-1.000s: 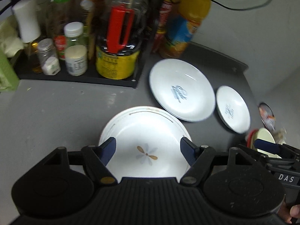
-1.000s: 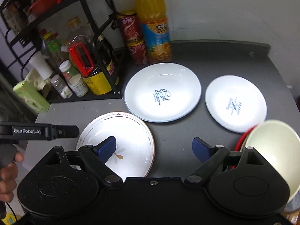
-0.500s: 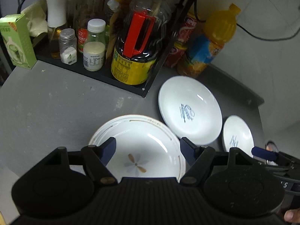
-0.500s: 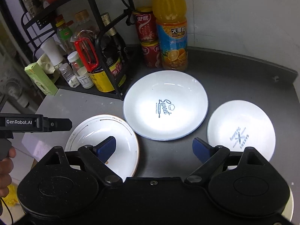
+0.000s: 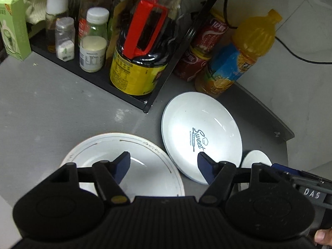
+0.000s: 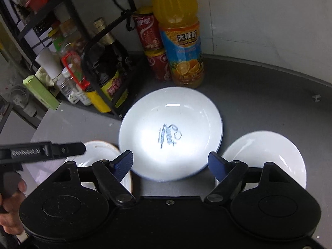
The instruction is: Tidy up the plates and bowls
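A gold-rimmed white plate (image 5: 145, 166) lies on the grey counter under my left gripper (image 5: 162, 167), which is open and empty above its right half. A large white "Sweet" plate (image 5: 199, 132) lies to its right and shows in the right wrist view (image 6: 172, 132) too. A small white plate (image 6: 269, 155) lies further right, its edge visible in the left wrist view (image 5: 256, 157). My right gripper (image 6: 171, 164) is open and empty above the near rim of the "Sweet" plate. The gold-rimmed plate (image 6: 99, 151) peeks out at the right wrist view's lower left.
A black rack (image 5: 145, 103) with a big soy sauce jug (image 5: 143, 47), jars and bottles stands at the back left. Red cans (image 6: 151, 47) and an orange juice bottle (image 6: 180, 41) stand behind the plates. A green box (image 5: 14, 27) sits at far left. The wall is close behind.
Both grippers have drawn back and tilted up toward the rack and wall. The plates sit lower in both views. The cream bowl at the right has left view.
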### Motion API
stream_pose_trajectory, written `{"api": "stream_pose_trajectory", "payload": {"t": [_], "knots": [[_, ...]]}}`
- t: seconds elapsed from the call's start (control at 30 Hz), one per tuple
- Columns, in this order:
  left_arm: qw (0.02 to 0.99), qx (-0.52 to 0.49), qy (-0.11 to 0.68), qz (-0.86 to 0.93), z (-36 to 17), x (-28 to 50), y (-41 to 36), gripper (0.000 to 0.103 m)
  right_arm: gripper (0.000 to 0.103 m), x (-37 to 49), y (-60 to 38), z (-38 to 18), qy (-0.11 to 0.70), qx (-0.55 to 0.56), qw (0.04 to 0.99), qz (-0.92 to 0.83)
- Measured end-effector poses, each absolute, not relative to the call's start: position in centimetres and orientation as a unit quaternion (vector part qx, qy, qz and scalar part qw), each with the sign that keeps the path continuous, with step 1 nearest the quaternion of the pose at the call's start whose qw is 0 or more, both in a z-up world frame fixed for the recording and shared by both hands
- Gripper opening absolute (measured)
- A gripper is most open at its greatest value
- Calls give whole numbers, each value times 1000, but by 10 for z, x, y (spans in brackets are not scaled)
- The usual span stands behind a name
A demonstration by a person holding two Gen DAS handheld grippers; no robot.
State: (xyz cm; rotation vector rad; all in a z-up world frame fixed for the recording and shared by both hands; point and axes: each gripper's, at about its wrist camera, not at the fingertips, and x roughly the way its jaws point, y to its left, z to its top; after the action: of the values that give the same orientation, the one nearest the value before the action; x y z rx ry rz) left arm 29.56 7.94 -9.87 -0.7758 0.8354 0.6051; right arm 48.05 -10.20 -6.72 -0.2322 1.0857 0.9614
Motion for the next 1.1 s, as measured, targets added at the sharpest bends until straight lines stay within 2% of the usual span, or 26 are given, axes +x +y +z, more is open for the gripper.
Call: {"api": "stream_pose_trajectory", "payload": {"t": [0.33,0.47,0.87,1.0,1.1], "knots": [[784,-384,391,293,-121,330,106,64,70,535,-89,-100,528,-92,743,401],[774,-395,396,298,-135,346,116,48,61,552,-85,-116,540,-91,742,387],[761,-392,415,308,-174,382,123,29,52,586,-70,-157,569,-110,733,357],[751,-400,424,312,-188,387,125,23,44,589,-62,-166,571,-129,730,353],[747,-406,430,304,-197,392,125,14,40,592,-59,-173,577,-132,725,351]]}}
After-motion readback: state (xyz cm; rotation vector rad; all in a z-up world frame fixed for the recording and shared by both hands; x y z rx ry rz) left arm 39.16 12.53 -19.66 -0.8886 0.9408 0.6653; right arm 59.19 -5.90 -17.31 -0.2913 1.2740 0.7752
